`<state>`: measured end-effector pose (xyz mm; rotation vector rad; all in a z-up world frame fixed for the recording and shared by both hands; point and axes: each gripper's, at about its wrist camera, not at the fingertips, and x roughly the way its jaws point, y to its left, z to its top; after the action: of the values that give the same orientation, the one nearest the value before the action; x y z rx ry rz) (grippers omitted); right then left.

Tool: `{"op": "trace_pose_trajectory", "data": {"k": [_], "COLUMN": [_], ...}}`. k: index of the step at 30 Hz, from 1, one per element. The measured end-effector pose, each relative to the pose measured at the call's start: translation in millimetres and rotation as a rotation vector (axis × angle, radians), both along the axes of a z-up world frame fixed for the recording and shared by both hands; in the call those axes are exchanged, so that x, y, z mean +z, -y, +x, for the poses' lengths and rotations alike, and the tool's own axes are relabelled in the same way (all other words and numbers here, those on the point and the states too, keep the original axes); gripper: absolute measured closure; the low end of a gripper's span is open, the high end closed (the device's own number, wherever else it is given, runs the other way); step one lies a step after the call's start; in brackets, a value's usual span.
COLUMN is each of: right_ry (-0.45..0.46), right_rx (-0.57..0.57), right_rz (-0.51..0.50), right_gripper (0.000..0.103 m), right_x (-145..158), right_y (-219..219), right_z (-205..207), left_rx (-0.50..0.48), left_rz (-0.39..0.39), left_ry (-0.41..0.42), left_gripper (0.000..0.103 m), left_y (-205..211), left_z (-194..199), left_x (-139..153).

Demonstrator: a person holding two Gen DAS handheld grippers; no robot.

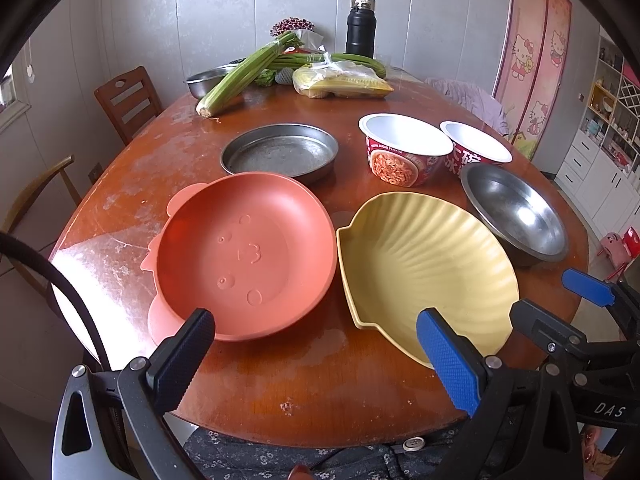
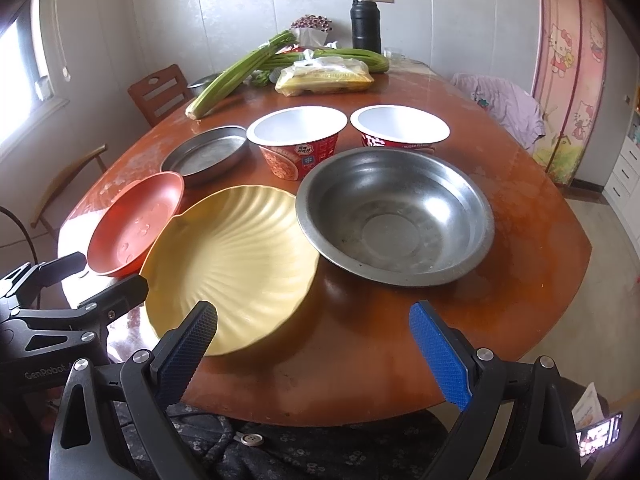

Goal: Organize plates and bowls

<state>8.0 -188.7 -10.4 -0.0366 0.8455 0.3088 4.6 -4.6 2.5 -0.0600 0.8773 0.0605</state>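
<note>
Looking along the left gripper [image 1: 316,354], its jaws stand spread wide with nothing between them, hanging over the near edge of the counter [image 1: 280,384]. Just ahead lies the orange plate [image 1: 244,256], empty, with small ears on its rim; beside it, nearly touching, sits the yellow shell dish [image 1: 424,272], also empty. Behind the orange plate is a flat steel pan [image 1: 280,152], bare inside. Farther right stand two noodle cups [image 1: 404,148], side by side and touching, both empty, and a steel bowl [image 1: 516,216] just beside the shell dish. Celery [image 1: 244,72], a bag [image 1: 340,82] and a flask [image 1: 360,28] lie well apart at the far end.

From the right wrist, the right gripper [image 2: 314,344] also has its jaws spread, holding nothing, with the shell dish [image 2: 236,256] just ahead of the left finger and the steel bowl [image 2: 396,212] ahead and slightly right. The bowl is empty, as are both cups [image 2: 298,128].

The orange plate and shell dish look like light, stiff plastic, probably slippery on a smooth rim; a pinch on the near rim should do. The steel pieces would be heavier and slick, best taken at the rolled rim. The cups look thin and may crush, so a gentle rim grip suits them.
</note>
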Motion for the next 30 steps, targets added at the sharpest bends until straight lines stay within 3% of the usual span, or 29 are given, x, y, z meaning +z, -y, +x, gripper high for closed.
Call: {"op": "trace_pose_trajectory", "data": {"k": [30], "right_ry": [0.013], "right_rx": [0.024], "right_rz": [-0.002], "right_gripper": [0.006], "right_x": [8], "right_y": [-13], "right_z": [7], "left_rx": [0.012], "left_rz": [-0.025], "left_ry": [-0.004], "left_gripper": [0.001], "left_y": [-10], "left_z": [0], "left_x": [3]}}
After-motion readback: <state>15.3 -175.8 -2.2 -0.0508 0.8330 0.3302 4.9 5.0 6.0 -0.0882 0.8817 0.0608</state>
